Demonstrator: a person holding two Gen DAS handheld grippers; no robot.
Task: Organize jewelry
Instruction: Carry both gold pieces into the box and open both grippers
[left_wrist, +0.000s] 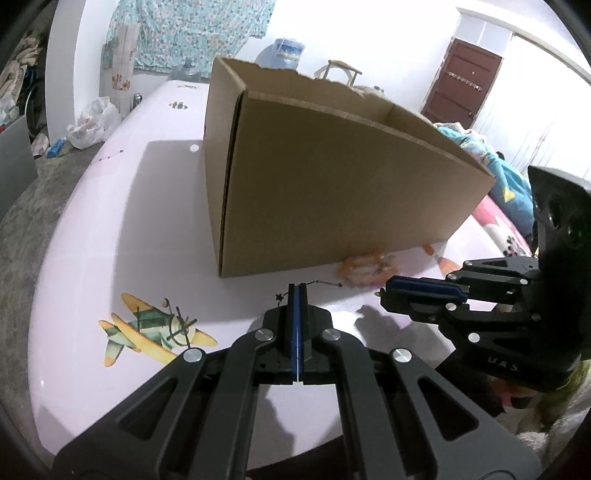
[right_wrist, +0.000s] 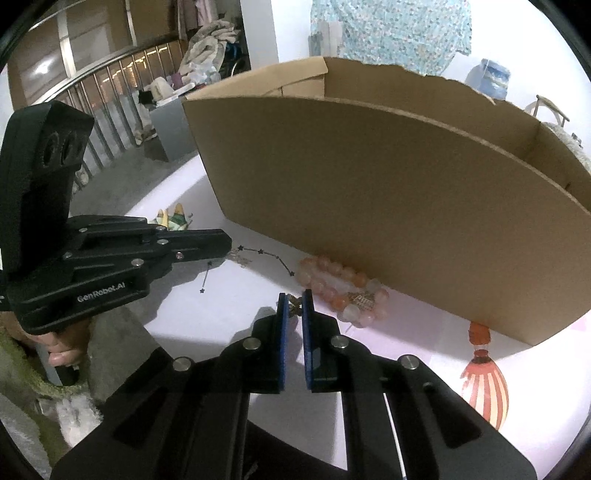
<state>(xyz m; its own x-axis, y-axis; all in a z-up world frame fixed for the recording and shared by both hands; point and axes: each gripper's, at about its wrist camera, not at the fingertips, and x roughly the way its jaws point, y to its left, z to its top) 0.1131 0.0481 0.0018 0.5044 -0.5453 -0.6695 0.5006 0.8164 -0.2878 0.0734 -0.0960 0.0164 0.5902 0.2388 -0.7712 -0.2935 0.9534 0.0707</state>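
One cardboard box (right_wrist: 388, 192), one bead bracelet (right_wrist: 343, 291); left gripper (left_wrist: 297, 286) jaws closed on one star chain (right_wrist: 269, 254), right gripper (right_wrist: 294, 295) jaws pinching one gold charm (right_wrist: 294, 305).

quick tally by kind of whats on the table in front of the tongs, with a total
cardboard box: 1
pink bead bracelets, bunched together, looks like 2
thin dark chain with small stars, held in the left tongs: 1
small gold charm, gripped in the right tongs: 1
total: about 5 things
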